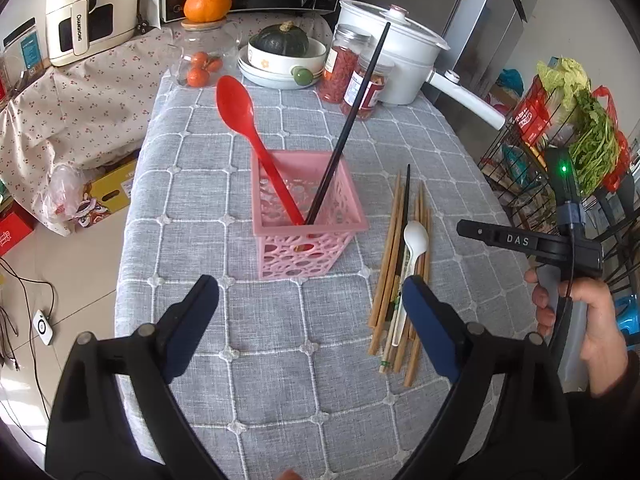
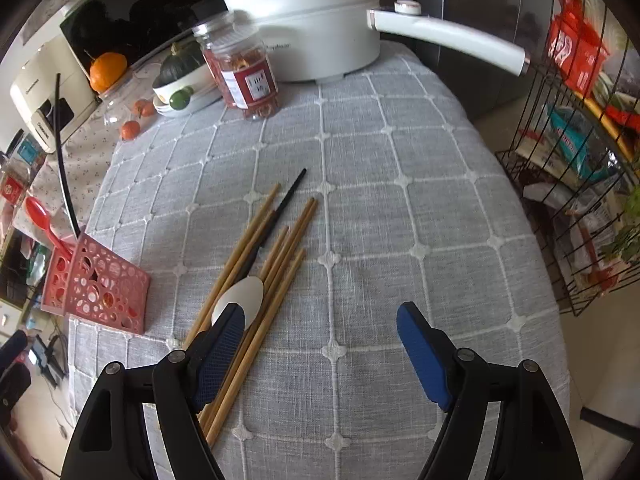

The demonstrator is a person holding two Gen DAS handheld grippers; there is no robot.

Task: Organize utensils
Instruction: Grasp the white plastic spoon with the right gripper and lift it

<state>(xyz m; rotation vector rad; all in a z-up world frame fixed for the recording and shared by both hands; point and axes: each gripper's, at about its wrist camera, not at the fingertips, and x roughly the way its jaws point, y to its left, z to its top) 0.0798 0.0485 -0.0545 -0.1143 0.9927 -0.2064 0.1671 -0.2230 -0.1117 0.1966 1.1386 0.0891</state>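
The pink basket point(image 1: 308, 216) stands on the grey quilted cloth of the counter point(image 1: 280, 360), about mid-way across; a red spoon point(image 1: 236, 108) leans out of it to the far left, bowl up, and one black chopstick point(image 1: 352, 120) leans out to the far right, both with their lower ends down in the near corner of the basket. Just right of the basket lies a loose bundle of wooden chopsticks point(image 1: 386, 256), running near to far, with a second black chopstick point(image 2: 288, 196) among them and a white spoon point(image 2: 244, 296) resting on top, bowl towards the far end.

The left claw point(image 1: 310, 312) hangs over the bare cloth on the near side of the basket, its blue pads spread wide with nothing between them; its right finger sits in front of the near ends of the bundle (whether it touches them I cannot tell). The right claw point(image 2: 320, 344) is also spread apart and empty; its left finger point(image 2: 220, 352) is over the wooden chopsticks, next to the white spoon's bowl, while the other finger is above open cloth. A hand point(image 1: 580, 320) grips that tool's handle at the right edge.

At the far end stand a white pot point(image 2: 320, 20), two jars of red contents point(image 1: 356, 68), a bowl holding a green squash point(image 1: 284, 40), and an orange point(image 1: 208, 2); a wire rack point(image 2: 568, 200) of groceries stands off the counter to the right.
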